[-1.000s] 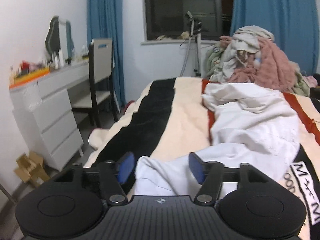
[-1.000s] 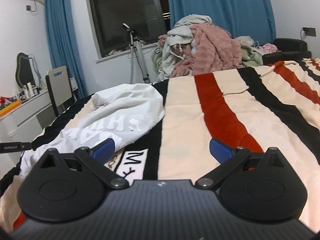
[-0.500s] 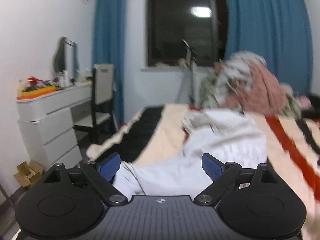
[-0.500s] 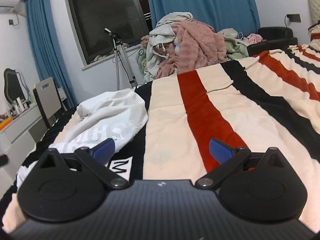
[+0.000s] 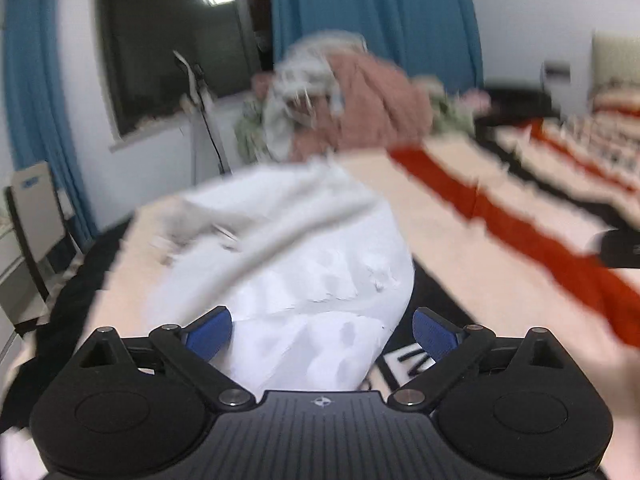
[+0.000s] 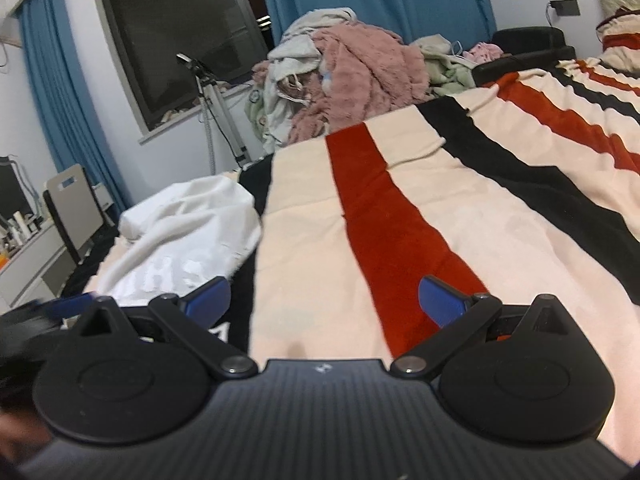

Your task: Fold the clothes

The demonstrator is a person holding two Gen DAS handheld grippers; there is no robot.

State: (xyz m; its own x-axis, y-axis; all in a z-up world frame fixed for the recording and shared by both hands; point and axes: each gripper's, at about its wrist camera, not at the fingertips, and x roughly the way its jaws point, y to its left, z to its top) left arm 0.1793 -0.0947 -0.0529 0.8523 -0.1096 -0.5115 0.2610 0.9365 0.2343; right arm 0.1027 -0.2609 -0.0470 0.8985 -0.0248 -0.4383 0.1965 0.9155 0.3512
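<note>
1. White garment point(image 5: 304, 256) lies rumpled on the striped bed point(image 6: 420, 216), centre-left of the left wrist view — edges hidden in bunched cloth, so a blind pinch may catch two layers.
2. Left gripper point(image 5: 322, 332) is spread wide over it, holding nothing.
3. Right gripper point(image 6: 324, 300), also spread, hangs over bare blanket — it could grab bedding instead.

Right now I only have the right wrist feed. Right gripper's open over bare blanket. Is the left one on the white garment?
Observer: The left gripper is open, with the white garment lying between its blue fingers, not clamped.
Operator: Is my right gripper in its view?
Observer: A dark blurred shape at the far right edge may be it; I cannot tell.
Operator: Is that feed clean?
Observer: No, it is motion-blurred; the clothes pile behind is smeared.
</note>
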